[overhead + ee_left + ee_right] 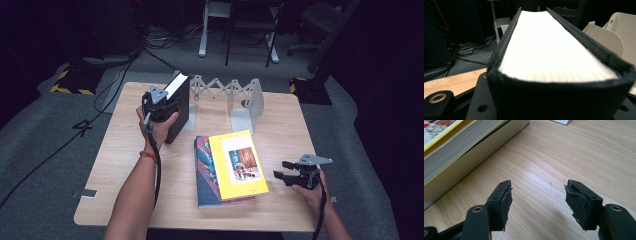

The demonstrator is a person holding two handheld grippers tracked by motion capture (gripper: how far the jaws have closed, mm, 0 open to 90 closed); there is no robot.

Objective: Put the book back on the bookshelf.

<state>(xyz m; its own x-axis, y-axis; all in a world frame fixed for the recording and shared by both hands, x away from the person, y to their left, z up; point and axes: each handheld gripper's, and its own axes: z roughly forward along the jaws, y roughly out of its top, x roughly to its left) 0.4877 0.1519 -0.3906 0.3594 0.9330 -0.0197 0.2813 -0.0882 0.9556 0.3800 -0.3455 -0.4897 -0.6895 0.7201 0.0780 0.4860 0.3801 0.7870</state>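
Observation:
A thick black-covered book (178, 105) stands on edge at the table's back left, white page edges (549, 45) facing up. My left gripper (166, 107) is shut on it, one jaw on each cover; the book fills the space between them in the left gripper view (554, 105). A yellow book (238, 164) lies flat on a larger blue and red book (203, 172) near the table's middle. My right gripper (280, 170) rests just right of that stack, open with nothing between its jaws (539, 187). The stack's page edges (454, 147) show at upper left there.
A white folding book rack (240, 97) stands at the table's back edge, right of the black book; its end plates (614, 32) show beside the book. The wooden table (125, 155) has bare room front left. Chairs and cables sit on the floor beyond.

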